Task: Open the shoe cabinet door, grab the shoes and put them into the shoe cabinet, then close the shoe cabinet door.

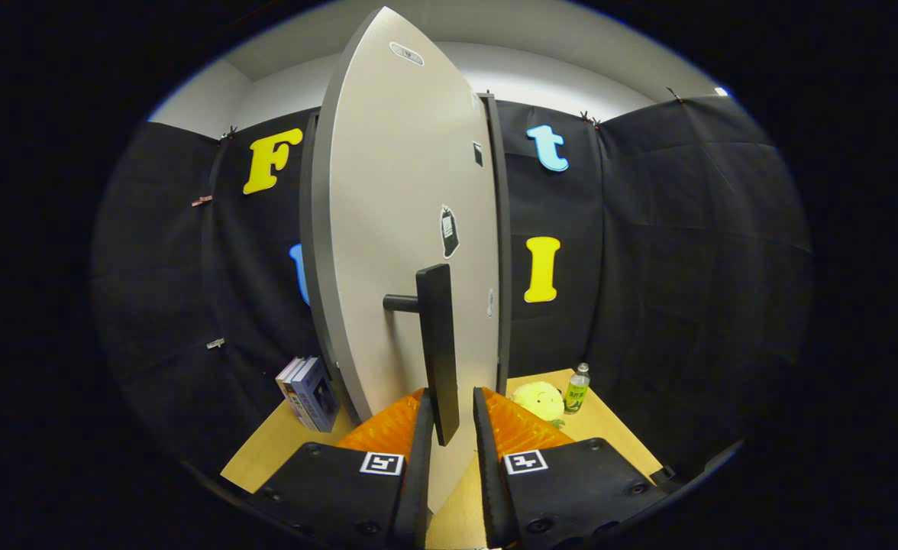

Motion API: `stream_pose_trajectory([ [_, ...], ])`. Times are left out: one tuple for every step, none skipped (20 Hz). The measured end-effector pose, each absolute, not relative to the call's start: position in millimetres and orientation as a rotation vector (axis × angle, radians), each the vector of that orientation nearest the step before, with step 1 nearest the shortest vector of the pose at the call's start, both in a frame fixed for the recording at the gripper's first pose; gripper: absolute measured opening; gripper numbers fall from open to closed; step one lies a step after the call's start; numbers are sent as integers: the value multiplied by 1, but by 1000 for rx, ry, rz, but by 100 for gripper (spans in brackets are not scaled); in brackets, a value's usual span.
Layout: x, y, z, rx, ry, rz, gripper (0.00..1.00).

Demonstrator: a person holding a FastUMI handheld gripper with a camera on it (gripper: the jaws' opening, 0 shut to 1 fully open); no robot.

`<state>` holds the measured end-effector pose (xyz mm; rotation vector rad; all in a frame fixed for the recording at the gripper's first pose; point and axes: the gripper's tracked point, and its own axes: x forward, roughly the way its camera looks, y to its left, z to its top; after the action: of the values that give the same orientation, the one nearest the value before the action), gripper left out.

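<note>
**Observer A:** Tongs status: the two fingers stand slightly apart, one on each side of the lower end of the door handle. A narrow gap shows on both sides of the bar, so neither finger can be confirmed as pressing on it. Record as astride the handle, not clamped.

**Observer B:** Door position?

**Observer A:** The cabinet door is swung partly out from the shoe cabinet, whose dark frame edge shows just behind it. The door is seen nearly edge-on. The handle is a vertical bar on a short stub projecting from the door face.

**Observer B:** Progress against the task?

**Observer A:** My judgement: step one, opening the door, is under way or nearly complete. The interior cannot be seen from here, so I cannot say whether any shoes are inside. I can point to no shoes from this position. Fetching them, placing them and closing the door appear to remain.

**Observer B:** Other items on the table?

**Observer A:** A stack of books leans beside the door's left edge. A yellow-green plush toy and a small bottle sit to the right, beyond the fingers. None belongs to the task.
</note>
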<state>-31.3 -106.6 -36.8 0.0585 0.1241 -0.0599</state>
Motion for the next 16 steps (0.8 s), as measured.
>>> stream_pose_trajectory([
  [-40,-116,-31,61,111,-80,33],
  [-48,-122,-25,62,92,-98,33],
  [-56,-127,-20,57,76,-115,33],
  [-61,-130,-18,51,64,-129,32],
  [-66,-133,-16,41,55,-136,32],
  [-69,-134,-17,30,54,-142,32],
  [-71,-134,-20,22,59,-141,32],
  [-74,-132,-24,19,68,-137,32],
  [-75,-131,-29,18,78,-127,32],
  [-77,-128,-35,21,93,-108,32],
  [-78,-123,-43,23,112,-90,32],
  [-79,-119,-53,26,132,-70,32],
  [-79,-111,-63,28,155,-48,32],
  [-78,-103,-74,32,180,-23,32],
  [-77,-95,-86,38,208,1,32],
  [-77,-84,-98,42,237,25,32],
])
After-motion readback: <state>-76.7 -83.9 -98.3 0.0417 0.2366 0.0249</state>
